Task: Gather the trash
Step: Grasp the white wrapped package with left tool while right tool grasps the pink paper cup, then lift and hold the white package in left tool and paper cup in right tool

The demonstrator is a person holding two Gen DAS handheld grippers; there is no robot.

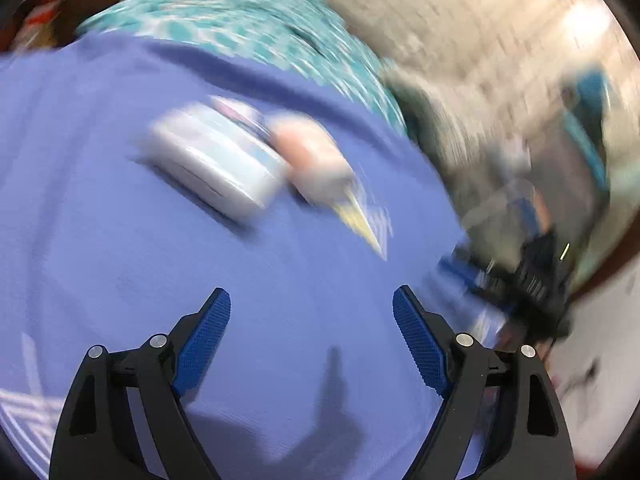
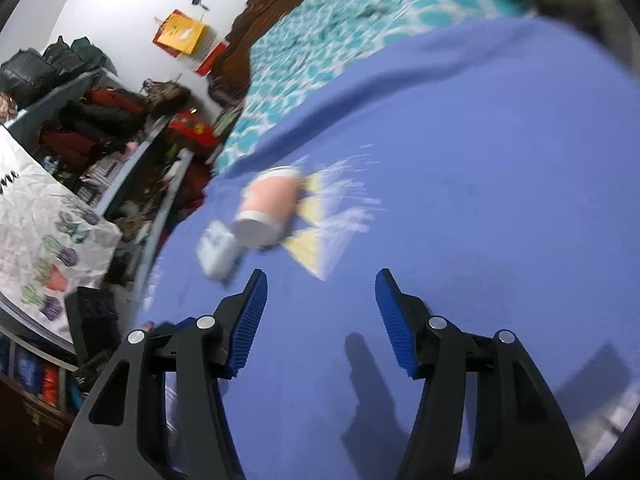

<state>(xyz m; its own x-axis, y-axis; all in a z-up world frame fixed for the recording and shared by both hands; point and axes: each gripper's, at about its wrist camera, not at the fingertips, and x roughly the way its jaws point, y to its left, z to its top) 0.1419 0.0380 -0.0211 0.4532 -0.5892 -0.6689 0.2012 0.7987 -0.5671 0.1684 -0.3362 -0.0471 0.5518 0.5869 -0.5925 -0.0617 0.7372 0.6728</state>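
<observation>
The blue sheet (image 2: 480, 160) covers most of both views, spread over a teal patterned bedspread (image 2: 328, 28), and the trash lies together on it, well ahead of both grippers: a white box (image 1: 216, 160), a pink cup (image 2: 272, 208) on its side touching the box, and a clear wrapper (image 2: 332, 216) with yellow corners partly under the cup. The left gripper (image 1: 312, 340) has its jaws wide apart with nothing between them; the right gripper (image 2: 320, 320) also holds nothing, its jaws apart but narrower. Both views are smeared, so the biggest risk seems to be a hasty arrival that shoves the cluster across the soft sheet instead of straddling one piece. The cup, lying on its side, will likely roll if a finger clips it. The right jaws look too narrow for the box and perhaps for the cup's width. The wrapper is thin and flat; pads may pinch the sheet along with it.
</observation>
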